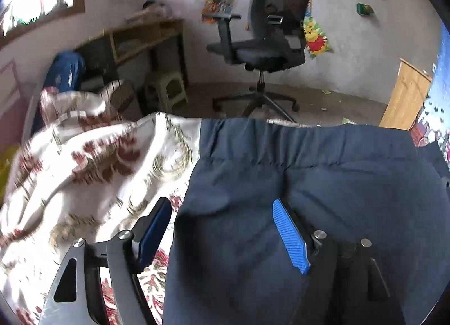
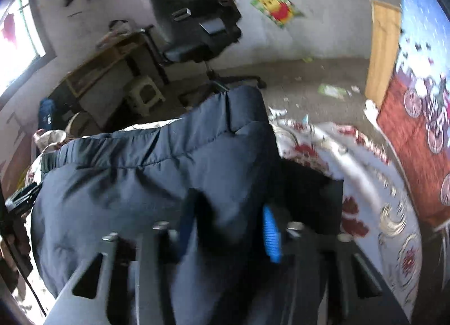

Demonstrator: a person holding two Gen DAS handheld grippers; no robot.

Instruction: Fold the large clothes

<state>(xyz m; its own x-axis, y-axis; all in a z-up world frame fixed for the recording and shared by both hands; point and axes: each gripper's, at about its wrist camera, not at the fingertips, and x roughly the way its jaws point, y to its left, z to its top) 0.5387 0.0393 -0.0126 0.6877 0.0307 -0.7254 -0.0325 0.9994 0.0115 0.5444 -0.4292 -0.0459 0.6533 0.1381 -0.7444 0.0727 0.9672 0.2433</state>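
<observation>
- Lying on a bed w/ floral sheet [image 1: 92, 162]: navy pants [image 1: 309, 184], waistband at 12 o'clock, toward the room.
- Left view: pants fill 3–6 o'clock of frame; sheet fills 7–10.
- L tool [image 1: 222, 223] open wide. Its left finger [image 1: 154, 229] sits over the sheet, just off the pants' left edge; its right finger [image 1: 289, 236] sits over navy cloth. The pants edge lies between them, pads not pressing it.
- Right view (blurred): pants [image 2: 126, 184] run from 9 o'clock to centre, one waistband corner bunched up at 12.
- R tool [image 2: 229, 229] narrow, a dark fold of the pants between its blue fingers [image 2: 271, 236]; looks pinched, blur hides actual pad contact.
- L tool [image 2: 22, 198] shows at 9 o'clock of right view, at the pants' far edge.
- Beyond bed: office chair [image 1: 267, 52] at 12, wooden desk [image 1: 146, 35] at 10–11, stool [image 1: 166, 91] beside it, door [image 1: 405, 97] at 2–3.
</observation>
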